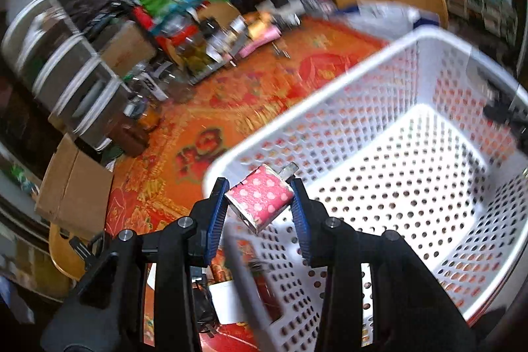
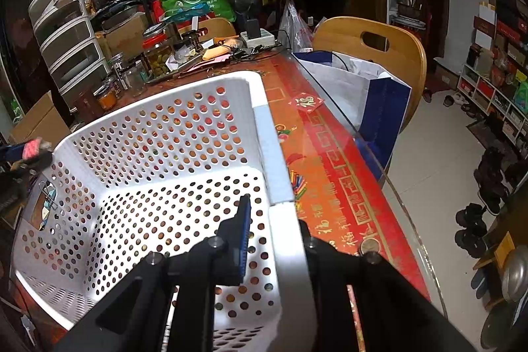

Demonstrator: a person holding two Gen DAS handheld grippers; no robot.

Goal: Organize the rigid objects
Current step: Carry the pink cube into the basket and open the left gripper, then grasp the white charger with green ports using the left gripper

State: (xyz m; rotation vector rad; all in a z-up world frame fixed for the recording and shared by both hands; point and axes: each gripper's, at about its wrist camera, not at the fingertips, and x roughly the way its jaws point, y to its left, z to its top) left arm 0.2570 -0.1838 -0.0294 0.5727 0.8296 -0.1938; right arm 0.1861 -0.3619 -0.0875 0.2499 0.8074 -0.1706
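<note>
A white perforated basket (image 1: 389, 68) stands on a red and orange tablecloth and nothing shows inside it. My left gripper (image 1: 259, 202) is shut on a small pink flask with white hearts (image 1: 260, 202) and a metal cap, held over the basket's near rim. In the right wrist view the flask (image 2: 33, 147) shows at the far left above the basket's corner. My right gripper (image 2: 274, 236) is shut on the basket's right rim (image 2: 280, 187), one finger inside the wall and one outside.
Jars, a drawer tower (image 2: 69, 45), boxes and bags crowd the table's far side. A wooden chair (image 2: 373, 55) with a white and blue bag (image 2: 373, 91) stands past the table's right edge. A coin (image 2: 369, 244) and coloured sticks (image 2: 298, 183) lie beside the basket.
</note>
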